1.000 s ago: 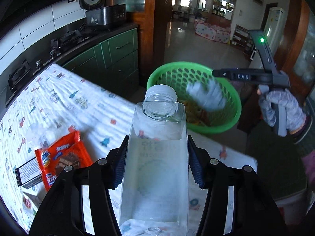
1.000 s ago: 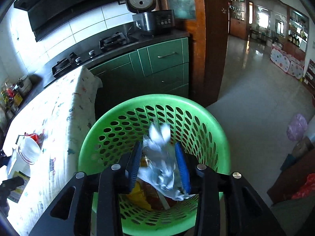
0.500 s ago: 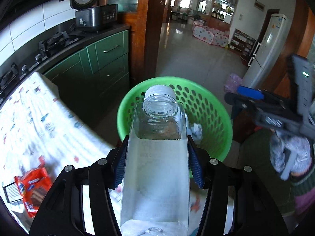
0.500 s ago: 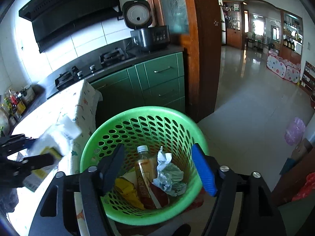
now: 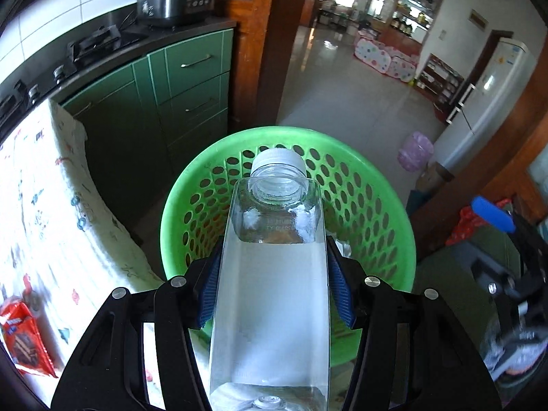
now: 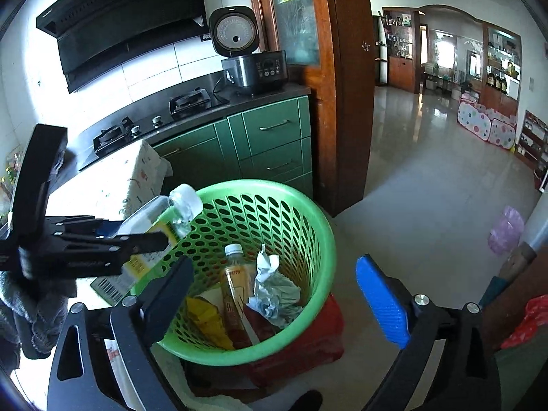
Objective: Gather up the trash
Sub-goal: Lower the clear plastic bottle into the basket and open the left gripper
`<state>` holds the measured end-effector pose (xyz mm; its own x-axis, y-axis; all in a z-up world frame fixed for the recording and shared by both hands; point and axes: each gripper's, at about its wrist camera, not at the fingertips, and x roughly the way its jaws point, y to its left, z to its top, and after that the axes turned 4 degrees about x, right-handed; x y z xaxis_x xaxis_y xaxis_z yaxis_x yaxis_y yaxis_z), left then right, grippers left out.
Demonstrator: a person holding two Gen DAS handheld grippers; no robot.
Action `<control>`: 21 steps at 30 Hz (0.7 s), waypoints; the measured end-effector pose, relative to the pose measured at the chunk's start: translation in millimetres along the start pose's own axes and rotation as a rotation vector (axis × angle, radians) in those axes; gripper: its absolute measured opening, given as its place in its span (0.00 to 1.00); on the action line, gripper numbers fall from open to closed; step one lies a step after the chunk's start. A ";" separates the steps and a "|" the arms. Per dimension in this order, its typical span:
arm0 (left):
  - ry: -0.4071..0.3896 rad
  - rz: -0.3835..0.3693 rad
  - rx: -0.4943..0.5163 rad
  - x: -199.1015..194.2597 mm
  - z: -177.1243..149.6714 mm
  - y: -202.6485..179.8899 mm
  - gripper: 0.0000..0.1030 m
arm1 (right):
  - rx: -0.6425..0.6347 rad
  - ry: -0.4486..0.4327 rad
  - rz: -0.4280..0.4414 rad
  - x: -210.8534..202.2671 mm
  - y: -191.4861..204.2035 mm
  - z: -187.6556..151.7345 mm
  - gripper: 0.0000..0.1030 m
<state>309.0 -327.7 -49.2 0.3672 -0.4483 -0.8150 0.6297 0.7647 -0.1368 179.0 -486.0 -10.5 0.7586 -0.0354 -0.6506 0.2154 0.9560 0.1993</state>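
Observation:
My left gripper (image 5: pixel 275 294) is shut on a clear plastic bottle (image 5: pixel 274 274) with a white cap, its neck pointing over the green perforated basket (image 5: pixel 380 205). In the right wrist view the bottle (image 6: pixel 161 219) hangs over the basket's left rim (image 6: pixel 318 226), held by the left gripper (image 6: pixel 137 239). My right gripper (image 6: pixel 274 294) is open and empty, above the basket's near side. In the basket lie a crumpled white paper (image 6: pixel 274 291), a small drink bottle (image 6: pixel 234 287) and a yellow wrapper (image 6: pixel 205 318).
A table with a patterned cloth (image 5: pixel 41 205) lies left, with a red snack wrapper (image 5: pixel 20 335) on it. Green kitchen cabinets (image 5: pixel 191 78) and a wooden door post (image 5: pixel 270 51) stand behind the basket. A red object (image 6: pixel 301 349) sits under the basket.
My right gripper opened and dropped the crumpled paper into the basket, then drew back. My left gripper carried the bottle from the table to above the basket.

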 end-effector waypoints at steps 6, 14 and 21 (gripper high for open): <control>0.006 0.013 -0.037 5.6 -1.8 5.3 0.59 | 0.003 0.005 0.026 -1.7 3.7 -4.1 0.91; -0.056 0.049 -0.026 -29.2 -15.6 10.7 0.65 | -0.039 0.000 0.030 -12.2 20.6 -3.8 0.91; -0.106 0.105 -0.032 -83.3 -44.1 32.8 0.65 | -0.075 -0.009 0.065 -25.7 48.4 -5.2 0.90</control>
<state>268.9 -244.8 -10.6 0.5006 -0.4103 -0.7622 0.5630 0.8232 -0.0733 166.8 -437.3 12.1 0.7752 0.0251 -0.6312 0.1192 0.9754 0.1852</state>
